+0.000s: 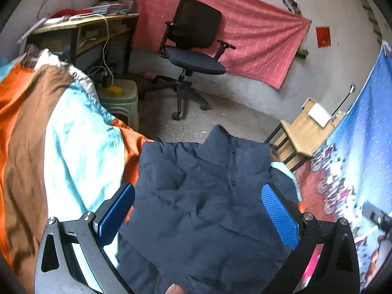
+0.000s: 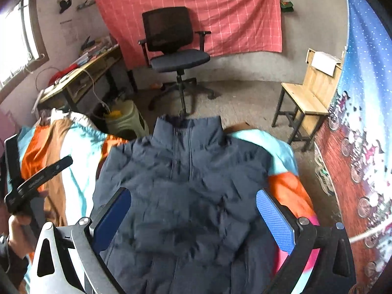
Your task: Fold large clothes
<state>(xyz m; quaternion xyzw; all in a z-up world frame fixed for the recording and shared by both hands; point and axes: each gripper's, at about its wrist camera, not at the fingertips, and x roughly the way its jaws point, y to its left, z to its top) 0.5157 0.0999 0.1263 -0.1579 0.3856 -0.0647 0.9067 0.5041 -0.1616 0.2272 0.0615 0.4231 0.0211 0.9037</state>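
A navy padded jacket lies on the bed, collar toward the room, sleeves folded in over its front. It also shows in the right wrist view. My left gripper is open and empty, its blue pads spread above the jacket's body. My right gripper is open and empty too, hovering over the jacket's middle. In the right wrist view the left gripper's black handle shows at the left edge, held by a hand.
The bed has an orange, brown and turquoise cover. Beyond it stand a green plastic stool, a black office chair, a cluttered desk and a wooden chair. A blue patterned hanging lines the right wall.
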